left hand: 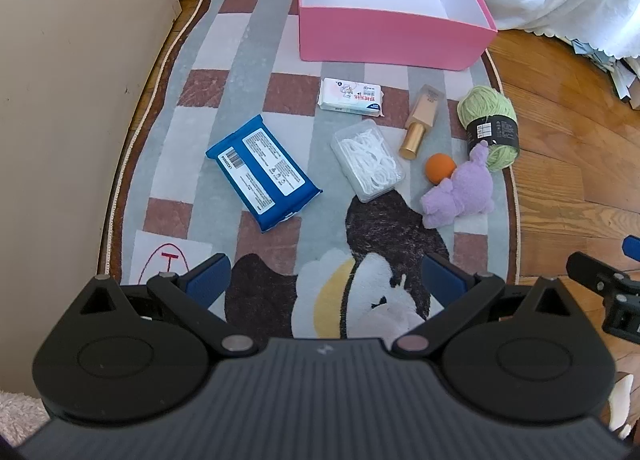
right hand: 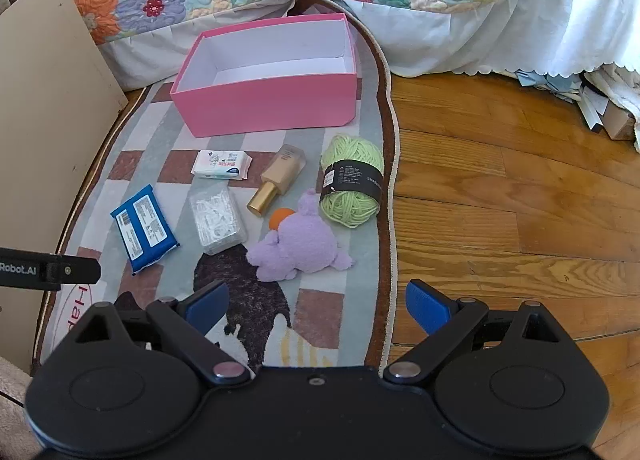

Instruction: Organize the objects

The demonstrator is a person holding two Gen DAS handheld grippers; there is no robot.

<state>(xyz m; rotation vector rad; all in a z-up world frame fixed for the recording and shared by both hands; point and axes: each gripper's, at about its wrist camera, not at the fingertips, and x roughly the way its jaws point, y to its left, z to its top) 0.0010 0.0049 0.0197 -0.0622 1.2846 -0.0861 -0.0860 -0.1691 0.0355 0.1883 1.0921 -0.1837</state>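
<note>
- Claws: left claw [left hand: 326, 280] spread wide, holding nothing, above the rug's near end; right claw [right hand: 316, 306] likewise wide and bare, over the rug's right edge.
- Pink box [left hand: 394, 34], white inside, no contents visible, at the far end of the patterned rug [left hand: 224, 100].
- Blue wipes pack [left hand: 262, 172], label side up, left of the group.
- White tissue pack [left hand: 351, 97], just before the box.
- Clear floss-pick case [left hand: 367, 159], centre.
- Beige bottle [left hand: 420, 120], gold cap, lying flat.
- Orange ball [left hand: 440, 168], touching the purple plush toy [left hand: 460, 192].
- Green yarn skein [left hand: 490, 124], black band, at the rug's right edge.
</note>
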